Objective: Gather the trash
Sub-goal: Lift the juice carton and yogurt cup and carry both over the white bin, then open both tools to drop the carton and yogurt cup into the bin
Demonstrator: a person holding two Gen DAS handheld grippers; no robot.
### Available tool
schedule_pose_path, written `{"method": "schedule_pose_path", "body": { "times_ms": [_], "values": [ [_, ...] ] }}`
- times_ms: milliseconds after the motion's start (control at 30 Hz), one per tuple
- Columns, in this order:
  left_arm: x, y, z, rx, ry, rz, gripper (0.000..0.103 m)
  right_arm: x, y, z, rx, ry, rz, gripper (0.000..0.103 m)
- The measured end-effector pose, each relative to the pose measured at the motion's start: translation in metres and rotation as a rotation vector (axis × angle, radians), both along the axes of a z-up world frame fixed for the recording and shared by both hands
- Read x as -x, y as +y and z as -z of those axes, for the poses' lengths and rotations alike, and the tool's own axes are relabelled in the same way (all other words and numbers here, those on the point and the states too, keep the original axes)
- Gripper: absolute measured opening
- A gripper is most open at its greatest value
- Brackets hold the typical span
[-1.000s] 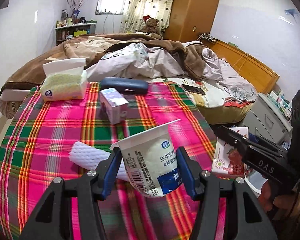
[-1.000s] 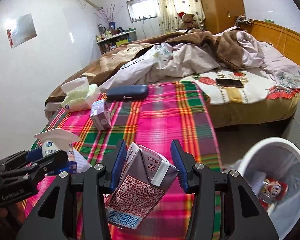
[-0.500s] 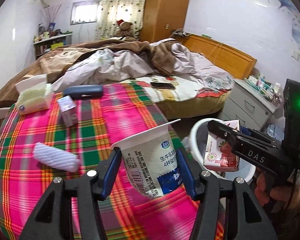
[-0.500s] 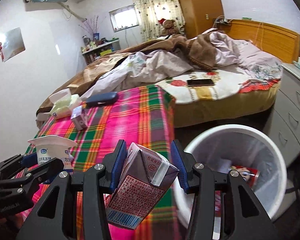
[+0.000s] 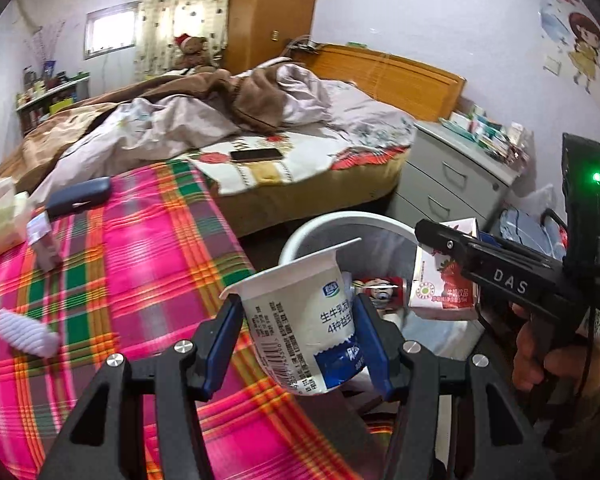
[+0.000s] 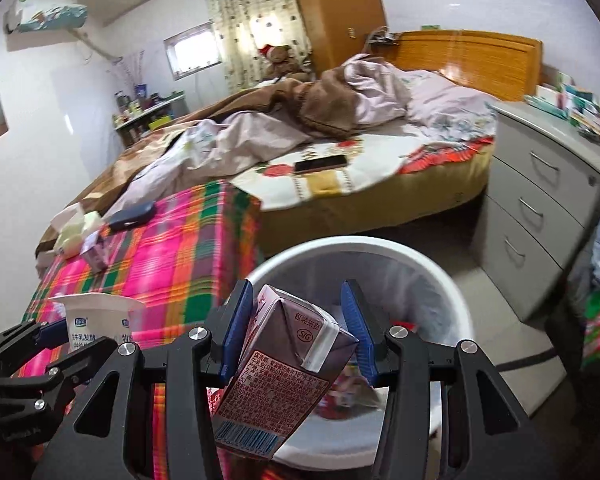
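Carrying both pieces to the bin (image 6: 456,300): our left gripper (image 5: 300,344) is clamped on the cup (image 5: 304,320), our right gripper (image 6: 296,332) on the carton (image 6: 284,364), above the near rim. Next we spread the fingers over the opening.

Two cartons (image 6: 284,364) (image 5: 46,246), one yoghurt cup (image 5: 304,320), one bin (image 6: 440,284)

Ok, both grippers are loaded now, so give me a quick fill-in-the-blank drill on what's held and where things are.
1. The left gripper is shut on a white ____.
2. The right gripper grips a drink carton above the white ____.
3. On the bed's patterned sheet lies a dark ____.
4. A white foam sleeve lies on the ____ blanket.

Missing words: yogurt cup; trash bin; phone; plaid
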State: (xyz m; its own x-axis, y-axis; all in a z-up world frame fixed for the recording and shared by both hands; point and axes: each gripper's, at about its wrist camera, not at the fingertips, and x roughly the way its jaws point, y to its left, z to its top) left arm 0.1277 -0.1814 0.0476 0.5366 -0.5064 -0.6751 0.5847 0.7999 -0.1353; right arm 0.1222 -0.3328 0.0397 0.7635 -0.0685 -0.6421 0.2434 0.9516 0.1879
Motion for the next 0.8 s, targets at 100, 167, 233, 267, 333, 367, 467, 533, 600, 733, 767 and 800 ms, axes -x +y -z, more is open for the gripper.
{"method": "schedule_pose_path", "body": {
  "times_ms": [100, 167, 233, 267, 333, 367, 467, 533, 600, 733, 767, 800],
  "values": [
    [0.004, -0.019, 0.004, -0.006, 0.008, 0.033, 0.059, 0.003, -0.013, 0.004, 0.005, 0.015, 0.027, 0.047],
    [0.004, -0.029, 0.008, -0.008, 0.019, 0.049, 0.059, 0.004, -0.02, 0.007, 0.009, 0.028, 0.038, 0.048],
    [0.004, -0.039, 0.012, -0.01, 0.032, 0.064, 0.059, 0.005, -0.027, 0.011, 0.015, 0.043, 0.049, 0.048],
    [0.004, -0.043, 0.014, -0.011, 0.038, 0.071, 0.059, 0.005, -0.03, 0.014, 0.017, 0.051, 0.052, 0.048],
    [0.003, -0.05, 0.017, -0.018, 0.044, 0.081, 0.059, 0.006, -0.037, 0.018, 0.022, 0.068, 0.058, 0.048],
    [0.002, -0.053, 0.019, -0.023, 0.049, 0.083, 0.059, 0.005, -0.041, 0.02, 0.024, 0.077, 0.061, 0.048],
    [-0.001, -0.061, 0.025, -0.032, 0.071, 0.092, 0.059, 0.001, -0.05, 0.027, 0.03, 0.102, 0.068, 0.048],
    [-0.004, -0.068, 0.031, -0.039, 0.088, 0.102, 0.059, -0.003, -0.053, 0.031, 0.033, 0.123, 0.064, 0.048],
    [-0.005, -0.074, 0.035, -0.047, 0.095, 0.102, 0.059, -0.005, -0.057, 0.035, 0.035, 0.137, 0.065, 0.048],
    [-0.008, -0.08, 0.041, -0.036, 0.123, 0.112, 0.062, -0.009, -0.062, 0.043, 0.026, 0.167, 0.061, 0.049],
    [-0.009, -0.08, 0.042, -0.034, 0.129, 0.11, 0.064, -0.009, -0.062, 0.043, 0.028, 0.168, 0.061, 0.05],
    [-0.008, -0.08, 0.042, -0.039, 0.124, 0.107, 0.067, -0.009, -0.062, 0.044, 0.029, 0.17, 0.063, 0.055]
  ]
}}
